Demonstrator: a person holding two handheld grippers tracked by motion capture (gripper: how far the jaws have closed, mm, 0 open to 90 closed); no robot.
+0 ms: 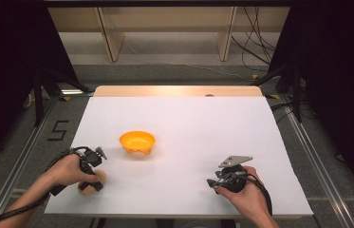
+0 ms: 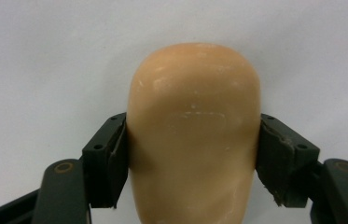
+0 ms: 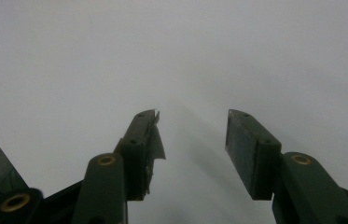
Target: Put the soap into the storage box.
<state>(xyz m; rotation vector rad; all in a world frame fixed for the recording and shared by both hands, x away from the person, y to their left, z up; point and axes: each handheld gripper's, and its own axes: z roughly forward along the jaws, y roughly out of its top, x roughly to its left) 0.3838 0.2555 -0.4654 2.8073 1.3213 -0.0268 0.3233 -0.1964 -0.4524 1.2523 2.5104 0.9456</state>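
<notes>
A smooth tan, rounded piece like a bread roll or potato (image 2: 194, 135) lies on the white sheet, with both black jaws of my left gripper (image 2: 192, 158) pressed against its sides. From above, the same tan piece (image 1: 89, 186) sits near the table's front left edge under my left gripper (image 1: 92, 179). An orange bowl (image 1: 137, 141) stands on the sheet beyond it, a little to the right. My right gripper (image 3: 192, 135) is open over bare white sheet with nothing between its jaws; in the high view my right gripper (image 1: 222, 176) rests at the front right.
The white sheet (image 1: 189, 128) covers the table, with a wooden strip (image 1: 174, 90) bare along its far edge. Dark curtains flank both sides. Cables lie on the floor beyond the table, and metal rails run along its left and right.
</notes>
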